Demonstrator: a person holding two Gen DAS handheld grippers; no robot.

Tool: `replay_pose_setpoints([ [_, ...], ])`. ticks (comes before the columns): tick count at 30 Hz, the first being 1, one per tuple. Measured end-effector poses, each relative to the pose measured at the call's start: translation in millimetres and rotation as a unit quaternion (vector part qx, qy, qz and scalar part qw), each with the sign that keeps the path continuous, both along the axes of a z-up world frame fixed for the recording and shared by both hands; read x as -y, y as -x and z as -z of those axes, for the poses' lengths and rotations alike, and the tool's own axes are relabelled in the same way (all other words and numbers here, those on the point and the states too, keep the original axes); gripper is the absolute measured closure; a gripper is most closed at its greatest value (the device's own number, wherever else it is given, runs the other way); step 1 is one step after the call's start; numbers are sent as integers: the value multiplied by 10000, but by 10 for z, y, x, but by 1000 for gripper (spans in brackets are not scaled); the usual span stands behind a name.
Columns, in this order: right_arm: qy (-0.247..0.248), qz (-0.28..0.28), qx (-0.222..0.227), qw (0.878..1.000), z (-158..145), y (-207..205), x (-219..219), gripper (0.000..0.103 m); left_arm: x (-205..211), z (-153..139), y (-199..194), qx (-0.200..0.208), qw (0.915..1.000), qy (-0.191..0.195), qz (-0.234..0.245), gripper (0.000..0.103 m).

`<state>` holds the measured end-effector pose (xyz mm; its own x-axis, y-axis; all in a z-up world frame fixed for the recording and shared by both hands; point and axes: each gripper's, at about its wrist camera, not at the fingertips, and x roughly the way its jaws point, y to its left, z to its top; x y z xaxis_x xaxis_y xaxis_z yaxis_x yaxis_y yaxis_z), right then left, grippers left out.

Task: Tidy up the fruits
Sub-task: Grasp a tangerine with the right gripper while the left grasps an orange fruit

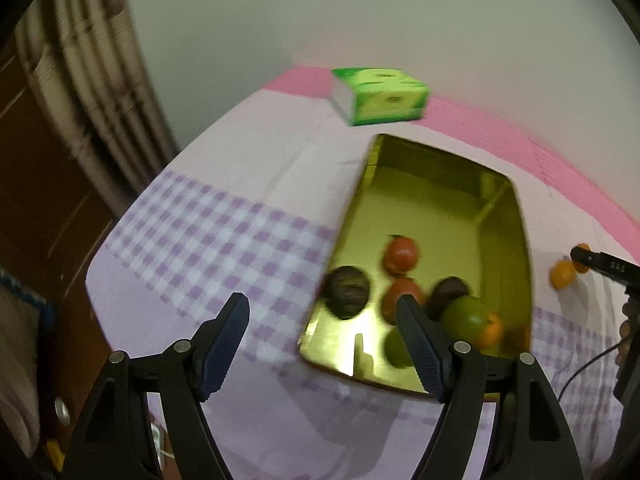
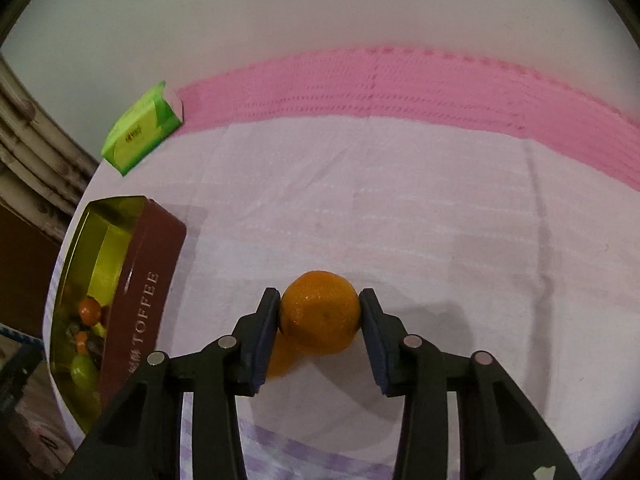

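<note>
A gold-lined tin [image 1: 432, 184] with a brown "TOFFEE" side [image 2: 140, 304] holds several fruits: red ones [image 1: 401, 255], dark ones [image 1: 347, 291], a green one [image 1: 466, 317] and an orange one [image 1: 493, 330]. My left gripper [image 1: 320, 344] is open and empty, above the tin's near left corner. My right gripper [image 2: 319, 320] is shut on an orange [image 2: 320, 312] on the cloth, right of the tin. A second orange [image 2: 282, 356] lies behind the left finger. In the left wrist view the oranges [image 1: 562, 274] show at the right gripper's tip.
A green tissue pack [image 1: 382, 96] lies at the table's far side, also in the right wrist view [image 2: 140, 134]. The table has a purple-checked cloth [image 1: 224, 240] and a pink strip [image 2: 400, 88] by the wall. A curtain [image 1: 92, 92] hangs left.
</note>
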<state>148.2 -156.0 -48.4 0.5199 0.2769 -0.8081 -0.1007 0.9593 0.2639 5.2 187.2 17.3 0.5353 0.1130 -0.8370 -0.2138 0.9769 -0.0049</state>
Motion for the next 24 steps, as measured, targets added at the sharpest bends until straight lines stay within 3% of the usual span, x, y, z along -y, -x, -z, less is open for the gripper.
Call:
replay_pose_setpoints([
  [4,769,6,773,9940,3,339,187,65,442,-84,-114,17,9975,76,709,27],
  [9,969,233,1063,9893,94,634,515,65,1189,-52,-418,-173,9869,462,1535,27],
  [13,1236,289,1102,9858,173,775,656,65,1686,37,-631,-280,9784,472,1992,27],
  [16,1344,266,1096,9845,221,826,700,65,2032,108,-739,-252,9711,161,2369,27],
  [19,1310,276,1104,9848,258,844,712,65,2253,214,-861,-344,9672,21,2517,27],
  [24,1320,280,1104,9847,262,864,716,65,2437,472,-1114,-780,9629,154,2580,31],
])
